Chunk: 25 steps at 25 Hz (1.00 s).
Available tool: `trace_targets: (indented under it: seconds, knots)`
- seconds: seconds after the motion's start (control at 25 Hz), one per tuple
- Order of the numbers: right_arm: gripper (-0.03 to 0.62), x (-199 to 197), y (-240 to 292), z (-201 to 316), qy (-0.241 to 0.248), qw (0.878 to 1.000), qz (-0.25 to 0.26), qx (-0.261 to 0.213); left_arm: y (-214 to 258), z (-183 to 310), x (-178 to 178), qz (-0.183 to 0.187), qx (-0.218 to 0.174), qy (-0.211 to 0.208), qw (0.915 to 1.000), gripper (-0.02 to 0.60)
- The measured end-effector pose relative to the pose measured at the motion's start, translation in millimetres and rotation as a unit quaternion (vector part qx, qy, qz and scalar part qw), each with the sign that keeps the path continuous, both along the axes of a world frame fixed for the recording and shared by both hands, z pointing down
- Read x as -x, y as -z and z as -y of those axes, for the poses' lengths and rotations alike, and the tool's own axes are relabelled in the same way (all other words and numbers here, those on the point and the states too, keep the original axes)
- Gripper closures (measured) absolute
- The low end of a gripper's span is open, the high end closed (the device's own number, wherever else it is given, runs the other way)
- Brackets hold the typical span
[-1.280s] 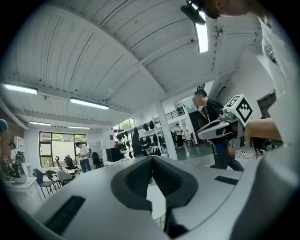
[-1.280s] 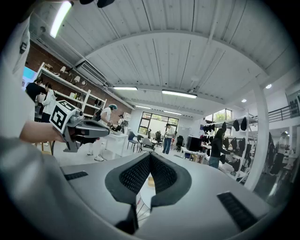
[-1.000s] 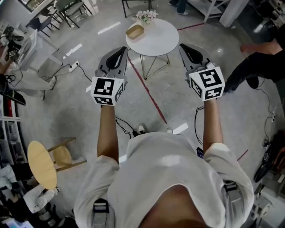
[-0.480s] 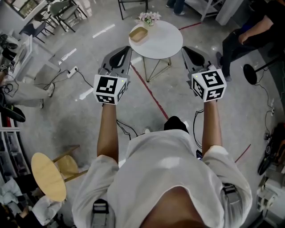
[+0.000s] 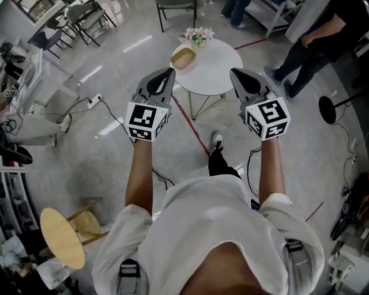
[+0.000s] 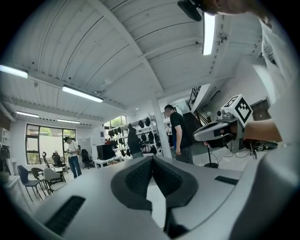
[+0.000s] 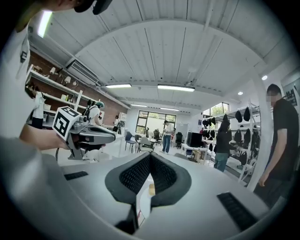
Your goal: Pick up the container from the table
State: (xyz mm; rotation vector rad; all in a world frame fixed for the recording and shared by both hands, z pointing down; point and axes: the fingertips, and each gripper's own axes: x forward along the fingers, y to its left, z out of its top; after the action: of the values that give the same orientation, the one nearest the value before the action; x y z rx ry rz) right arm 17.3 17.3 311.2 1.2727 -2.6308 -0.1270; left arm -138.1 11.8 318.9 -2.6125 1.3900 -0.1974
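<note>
A shallow tan container (image 5: 183,58) lies on the left part of a small round white table (image 5: 214,68), next to a bunch of pale flowers (image 5: 198,36). My left gripper (image 5: 168,72) is held level in the air just short of the table's left edge, jaws shut and empty (image 6: 151,159). My right gripper (image 5: 233,72) hovers over the table's near right edge, its pads meeting at the tips with nothing held (image 7: 150,155). Through the slit below its pads a bit of the tan container (image 7: 151,189) shows. Each gripper appears in the other's view.
A person in black (image 5: 314,34) stands right of the table, and another's legs (image 5: 233,7) show beyond it beside a chair (image 5: 176,7). A red floor line (image 5: 193,128) runs under the table. A wooden stool (image 5: 57,230) stands at lower left, with cables (image 5: 86,92) on the floor.
Both grippers have moved forward together to the table's near edge, still shut. The wearer has stepped forward, and the person at the right now stands closer to the table.
</note>
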Motion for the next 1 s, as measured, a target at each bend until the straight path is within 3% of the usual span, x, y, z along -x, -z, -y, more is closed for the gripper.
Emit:
trace_targets:
  seconds: [0.56, 0.8, 1.0]
  knots:
    - [0.583, -73, 23, 222, 0.06, 0.998, -0.02, -0.001, 20, 219, -79, -0.006, 0.005, 0.037, 0.9993, 0.568]
    - [0.582, -86, 0, 282, 0.062, 0.998, -0.017, 0.027, 2, 278, -88, -0.005, 0.028, 0.053, 0.9982, 0.568]
    - [0.58, -77, -33, 317, 0.052, 0.996, -0.008, 0.075, -40, 315, -80, 0.009, 0.071, 0.046, 0.9964, 0.568]
